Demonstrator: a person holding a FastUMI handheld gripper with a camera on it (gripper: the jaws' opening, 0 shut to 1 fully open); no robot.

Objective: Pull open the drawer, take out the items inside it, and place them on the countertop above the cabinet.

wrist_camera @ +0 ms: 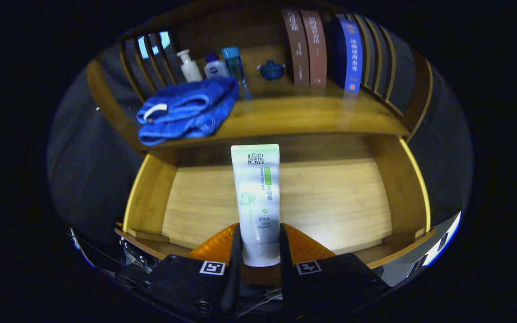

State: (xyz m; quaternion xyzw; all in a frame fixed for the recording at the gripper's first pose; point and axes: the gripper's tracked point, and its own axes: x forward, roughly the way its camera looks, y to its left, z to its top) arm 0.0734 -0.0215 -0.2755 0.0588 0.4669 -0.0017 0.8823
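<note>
It looked like a corner of a home, staged as a washstand or dressing cabinet. A bamboo-coloured cabinet (281, 121) carried household toiletries along the back of its worktop: a white pump bottle (189, 66), a small white-and-blue bottle (216, 68) and a tall blue bottle (235, 67). A folded blue towel (186, 112) lay in front of them (a small blue lidded pot (271, 70) stood nearby). Several books (326, 49) stood upright at one end, between slatted wooden sides (148, 67). Below, a wooden drawer (151, 197) stood open.
</note>
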